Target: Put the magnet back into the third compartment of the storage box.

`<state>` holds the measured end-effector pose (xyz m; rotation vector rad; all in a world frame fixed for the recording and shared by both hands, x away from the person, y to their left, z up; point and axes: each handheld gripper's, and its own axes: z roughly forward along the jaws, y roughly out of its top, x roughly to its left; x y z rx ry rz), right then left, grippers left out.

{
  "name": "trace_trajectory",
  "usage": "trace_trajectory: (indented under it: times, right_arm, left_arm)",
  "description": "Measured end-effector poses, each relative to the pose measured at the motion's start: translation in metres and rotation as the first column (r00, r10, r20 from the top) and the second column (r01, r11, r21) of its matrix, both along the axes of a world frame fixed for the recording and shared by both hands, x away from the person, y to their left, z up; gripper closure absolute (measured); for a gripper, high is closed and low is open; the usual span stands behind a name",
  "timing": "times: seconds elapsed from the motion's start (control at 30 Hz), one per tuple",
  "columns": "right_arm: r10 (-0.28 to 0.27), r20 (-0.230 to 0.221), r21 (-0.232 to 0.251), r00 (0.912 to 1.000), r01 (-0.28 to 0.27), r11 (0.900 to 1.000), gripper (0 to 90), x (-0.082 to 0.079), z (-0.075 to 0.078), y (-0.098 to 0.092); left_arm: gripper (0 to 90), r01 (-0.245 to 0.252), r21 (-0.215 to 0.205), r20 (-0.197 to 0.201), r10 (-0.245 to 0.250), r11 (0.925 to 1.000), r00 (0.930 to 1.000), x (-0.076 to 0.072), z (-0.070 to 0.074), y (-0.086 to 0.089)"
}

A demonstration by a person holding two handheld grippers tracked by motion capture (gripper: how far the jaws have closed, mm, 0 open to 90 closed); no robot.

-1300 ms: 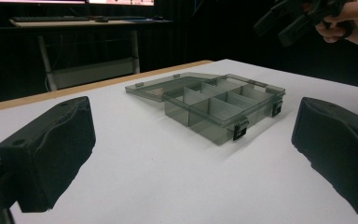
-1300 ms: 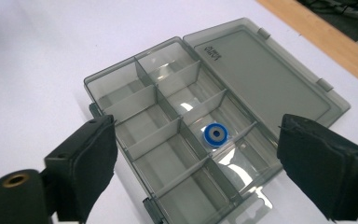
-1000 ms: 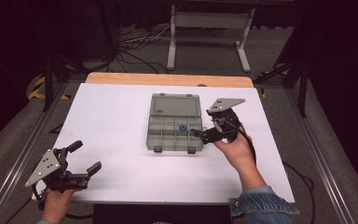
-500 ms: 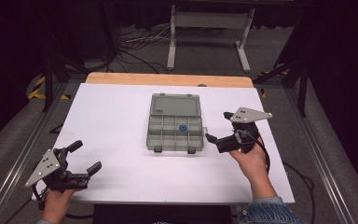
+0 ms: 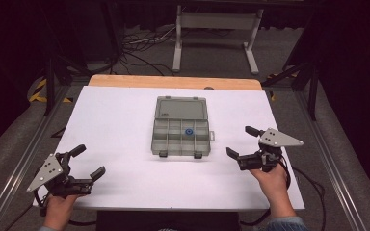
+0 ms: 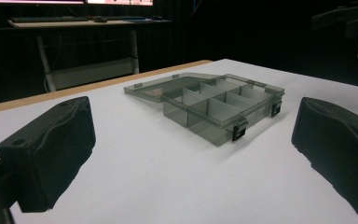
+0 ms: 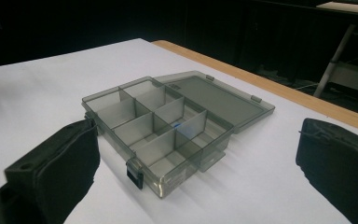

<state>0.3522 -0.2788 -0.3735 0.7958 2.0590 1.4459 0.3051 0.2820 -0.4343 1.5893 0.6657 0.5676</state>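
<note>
- My right gripper (image 5: 243,143) sits right of the grey compartment box (image 5: 180,138), jaws just spread wide, nothing between them.
- My left gripper (image 5: 87,160) hangs at the table's (image 5: 120,115) near left corner, wide open, empty.
- Box mid-table, lid flat open.

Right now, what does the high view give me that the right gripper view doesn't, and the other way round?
The high view alone takes in both tongs at once: the left tongs at the near left of the white table, the right tongs at the near right, both open and holding nothing. It also shows the blue piece whole, in one compartment. The right gripper view alone gives the low, close angle: the dividers' height and one black latch on the box's front. Both share the open compartment box, lid laid flat behind it.
</note>
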Motion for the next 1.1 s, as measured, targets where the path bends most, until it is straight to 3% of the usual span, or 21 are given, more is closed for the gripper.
trace_trajectory:
  times: [0.17,0.5,0.63,0.77,1.1]
  right_arm:
    - [-0.005,-0.009,0.011,1.0,0.005,1.0,0.0,-0.005,-0.01,-0.004]
    - [-0.003,0.04,0.035,0.9992,0.002,0.999,0.0,-0.016,-0.036,-0.007]
    - [-0.008,0.062,0.012,0.9981,0.007,1.0,0.0,-0.018,-0.045,-0.006]
    - [-0.011,0.05,-0.013,0.9987,0.012,1.0,0.0,-0.017,-0.053,-0.004]
    - [-0.003,0.049,0.006,0.9988,0.003,1.0,0.0,-0.017,-0.058,0.0]
  left_arm:
    - [0.3,0.001,0.0,0.0,-0.001,1.0,1.0,0.0,0.0,0.0]
    - [0.3,0.003,0.001,0.0,-0.003,1.0,1.0,0.002,-0.001,0.001]
    - [0.3,0.009,0.001,0.002,-0.009,1.0,1.0,0.003,-0.002,0.001]
    - [0.3,0.013,0.008,0.002,-0.013,0.9999,0.9999,0.003,-0.001,0.001]
    - [0.3,0.016,0.007,0.0,-0.016,0.9998,0.9999,0.003,-0.001,0.001]
